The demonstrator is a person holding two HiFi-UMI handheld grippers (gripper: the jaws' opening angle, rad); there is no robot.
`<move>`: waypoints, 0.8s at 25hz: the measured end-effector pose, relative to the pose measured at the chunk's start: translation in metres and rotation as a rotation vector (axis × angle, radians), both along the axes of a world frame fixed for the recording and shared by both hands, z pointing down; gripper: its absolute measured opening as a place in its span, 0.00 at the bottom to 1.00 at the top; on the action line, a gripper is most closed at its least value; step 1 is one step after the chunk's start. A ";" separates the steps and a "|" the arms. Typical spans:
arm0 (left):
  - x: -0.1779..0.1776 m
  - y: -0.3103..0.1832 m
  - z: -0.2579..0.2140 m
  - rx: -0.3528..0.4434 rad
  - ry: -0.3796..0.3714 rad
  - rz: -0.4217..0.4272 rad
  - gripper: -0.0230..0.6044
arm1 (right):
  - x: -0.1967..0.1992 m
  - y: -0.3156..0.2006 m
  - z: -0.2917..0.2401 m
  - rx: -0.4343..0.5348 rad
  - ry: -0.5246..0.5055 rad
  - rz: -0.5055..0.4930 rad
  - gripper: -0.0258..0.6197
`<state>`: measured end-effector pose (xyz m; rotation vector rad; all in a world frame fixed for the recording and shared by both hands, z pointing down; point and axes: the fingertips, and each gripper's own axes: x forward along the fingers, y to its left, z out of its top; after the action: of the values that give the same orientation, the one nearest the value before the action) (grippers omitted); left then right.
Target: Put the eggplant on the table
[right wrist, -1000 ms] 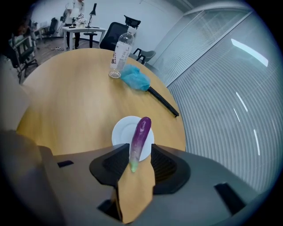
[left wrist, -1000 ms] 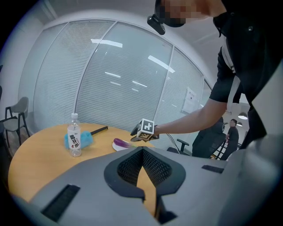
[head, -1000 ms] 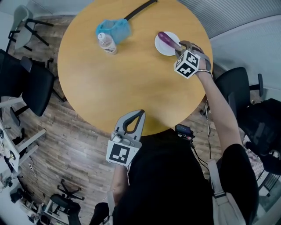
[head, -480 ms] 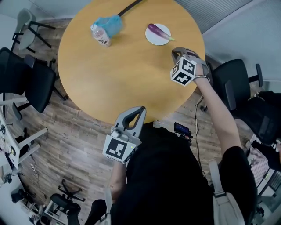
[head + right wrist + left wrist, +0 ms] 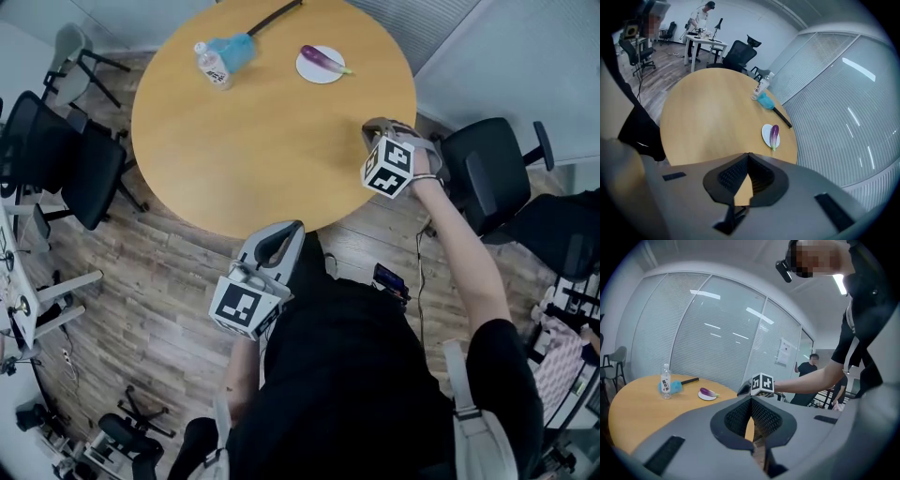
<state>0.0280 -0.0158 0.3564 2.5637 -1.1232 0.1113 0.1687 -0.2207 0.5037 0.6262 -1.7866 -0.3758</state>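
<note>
Across the far side of the round desk from the person, the eggplant lies on a small white plate, its green stem end reaching just past the rim. Well apart from it to the left stands a clear water bottle. Just beside the bottle lies a blue thing with a long dark handle, perhaps a duster or brush; it is too small for me to say which.

Both claws are well away from the plate, on the person's side. The right claw hangs at the desk's right-hand rim, tilted steeply down. Its jaws have just been closing and meet at the tips, clenched on nothing. The left claw is held about level at the desk's near edge, over the wooden floor, its jaws also pressed together and empty. A black office chair stands just beyond the right arm.
</note>
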 end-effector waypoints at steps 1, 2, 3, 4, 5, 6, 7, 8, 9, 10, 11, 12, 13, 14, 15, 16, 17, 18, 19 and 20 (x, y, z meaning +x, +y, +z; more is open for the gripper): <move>0.003 0.008 -0.003 0.006 -0.002 -0.006 0.05 | 0.002 0.013 -0.006 0.000 -0.006 -0.009 0.07; 0.007 0.017 -0.007 0.011 0.000 -0.011 0.05 | 0.006 0.027 -0.012 0.000 -0.015 -0.017 0.07; 0.013 0.026 -0.011 0.014 0.002 -0.013 0.05 | 0.010 0.041 -0.017 0.001 -0.029 -0.024 0.07; 0.020 0.036 -0.014 0.018 0.001 -0.012 0.05 | 0.015 0.055 -0.023 0.003 -0.048 -0.028 0.07; 0.027 0.045 -0.015 0.021 -0.003 -0.009 0.05 | 0.018 0.068 -0.027 0.003 -0.074 -0.029 0.07; 0.033 0.054 -0.016 0.024 -0.008 -0.004 0.05 | 0.021 0.081 -0.032 0.003 -0.104 -0.029 0.07; 0.037 0.062 -0.017 0.025 -0.013 -0.001 0.05 | 0.021 0.092 -0.037 0.002 -0.137 -0.028 0.07; 0.041 0.068 -0.018 0.025 -0.014 0.000 0.05 | 0.021 0.102 -0.042 0.000 -0.173 -0.026 0.07; 0.043 0.073 -0.021 0.022 -0.011 -0.003 0.05 | 0.019 0.110 -0.049 -0.004 -0.214 -0.023 0.07; 0.044 0.077 -0.024 0.020 -0.006 -0.008 0.05 | 0.018 0.119 -0.057 -0.009 -0.258 -0.019 0.07; 0.046 0.080 -0.027 0.019 -0.001 -0.014 0.05 | 0.018 0.126 -0.064 -0.015 -0.305 -0.013 0.07; 0.048 0.084 -0.030 0.017 0.004 -0.019 0.05 | 0.018 0.133 -0.071 -0.020 -0.354 -0.004 0.07; 0.051 0.087 -0.032 0.017 0.008 -0.021 0.05 | 0.019 0.140 -0.078 -0.023 -0.406 0.007 0.07; 0.053 0.089 -0.033 0.017 0.011 -0.020 0.05 | 0.020 0.147 -0.086 -0.026 -0.460 0.019 0.07; 0.057 0.091 -0.035 0.018 0.013 -0.017 0.05 | 0.022 0.153 -0.094 -0.029 -0.517 0.033 0.07; 0.060 0.093 -0.036 0.020 0.013 -0.013 0.05 | 0.025 0.161 -0.102 -0.033 -0.574 0.047 0.06; 0.064 0.095 -0.037 0.022 0.012 -0.010 0.05 | 0.027 0.169 -0.111 -0.040 -0.629 0.058 0.07; 0.066 0.095 -0.039 0.025 0.013 -0.009 0.05 | 0.029 0.177 -0.118 -0.050 -0.678 0.066 0.07; 0.068 0.094 -0.040 0.028 0.015 -0.011 0.05 | 0.030 0.184 -0.124 -0.062 -0.719 0.070 0.07; 0.069 0.093 -0.042 0.030 0.019 -0.015 0.05 | 0.032 0.190 -0.128 -0.074 -0.753 0.073 0.07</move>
<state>0.0969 0.0773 0.3140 2.5769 -1.1454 0.0667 0.2006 -0.0303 0.3759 0.8466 -2.4655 -0.0078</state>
